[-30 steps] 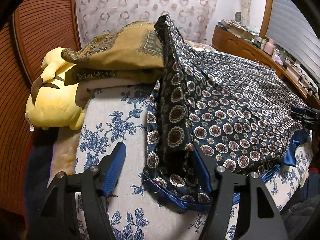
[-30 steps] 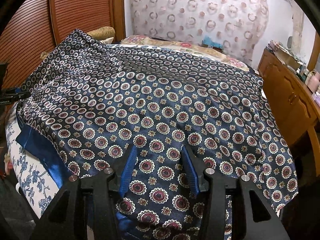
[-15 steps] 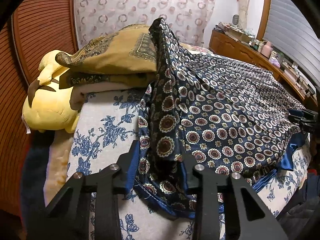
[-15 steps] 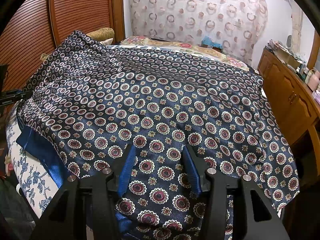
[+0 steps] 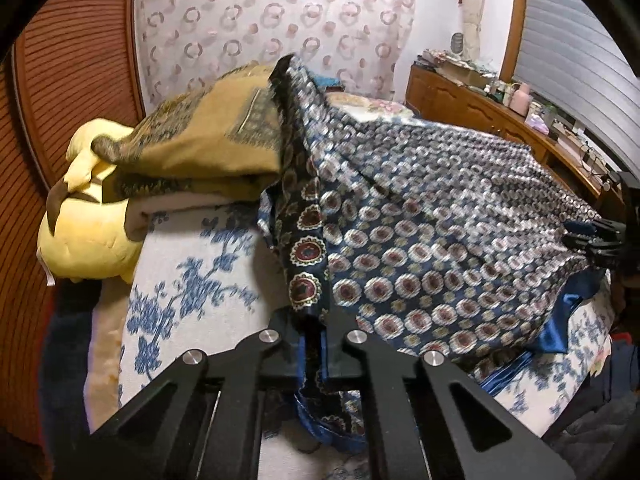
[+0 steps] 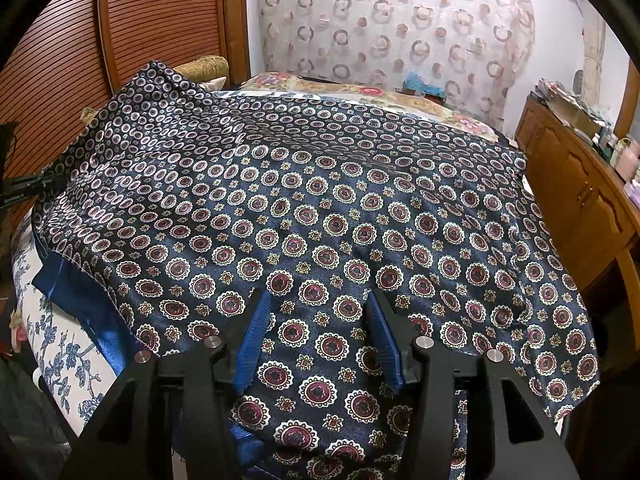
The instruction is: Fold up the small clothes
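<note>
On the floral bedsheet [image 5: 192, 276], the navy medallion-print garment [image 6: 320, 216] lies spread out; judging by that, no fold is made yet. Left gripper [image 5: 314, 344] is pinched tight on its near-left edge, that edge raised off the sheet. Right gripper [image 6: 316, 336] is level over the near hem, jaws apart with cloth between them, not yet clamped. Next, likely: close the right, then fold.
</note>
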### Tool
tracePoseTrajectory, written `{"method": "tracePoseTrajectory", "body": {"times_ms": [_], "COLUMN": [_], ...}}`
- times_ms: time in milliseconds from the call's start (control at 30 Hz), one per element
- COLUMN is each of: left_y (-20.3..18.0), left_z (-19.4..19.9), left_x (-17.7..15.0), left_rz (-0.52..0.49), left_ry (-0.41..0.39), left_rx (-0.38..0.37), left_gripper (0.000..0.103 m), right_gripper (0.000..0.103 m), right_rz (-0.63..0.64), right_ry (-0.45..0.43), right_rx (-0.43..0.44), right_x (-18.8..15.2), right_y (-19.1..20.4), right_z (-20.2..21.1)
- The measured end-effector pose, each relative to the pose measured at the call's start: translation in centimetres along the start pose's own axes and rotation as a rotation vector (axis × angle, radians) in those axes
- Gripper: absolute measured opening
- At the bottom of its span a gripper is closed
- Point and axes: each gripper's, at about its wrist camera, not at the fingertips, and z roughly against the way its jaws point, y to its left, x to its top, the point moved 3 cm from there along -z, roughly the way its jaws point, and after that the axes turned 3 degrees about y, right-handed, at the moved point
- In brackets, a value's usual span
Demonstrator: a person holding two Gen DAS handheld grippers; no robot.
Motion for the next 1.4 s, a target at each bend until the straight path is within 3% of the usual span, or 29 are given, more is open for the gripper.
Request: {"method": "tracePoseTrajectory", "body": {"times_ms": [233,700,1000,1100,1133,1300,1400], "left_y": [-2.6,-11.7,-17.8,-19.2,-19.3,-19.6,-18.6], "left_z": [0.9,2.7,3.3,2.4,1.9,0.1,0.1], "left_x": [2.0,10.0,13.6,14.1,14.1,13.0,12.5], "left_rz": [-0.038,-0.172,-0.256,-0.275,-0.280,-0.293,-0.275], "left_ry": [-0.051,-0.207,-0.236,-0.199,-0.176,-0.121,-0.112], "left_rx": [-0.043,-0.243,-0.341,-0.362,-0.362,-0.354,-0.352], "left_gripper": [0.004,0.004,0.004,0.004,0.007,0.042,0.045], "right_gripper": [0.053,0.053,0.053,0.053,0.053,0.053,0.053], "right_rz": [0.000,-0.005,-0.033,-0.044,-0.044,-0.043,-0.049], "right_ry": [0.000,0.001,-0.007,-0.010,-0.010,-0.010,-0.012], "right_rx": [0.001,0.004,0.011,0.021,0.021,0.021,0.026], "right_x": [0.0,0.0,-0.2,-0.2,-0.2,-0.3,-0.3], "right_y": [0.0,0.2,0.0,-0.1,-0.1,-0.1,-0.2], "right_z": [0.0,-0.1,0.1,0.1,0.1,0.1,0.1]}}
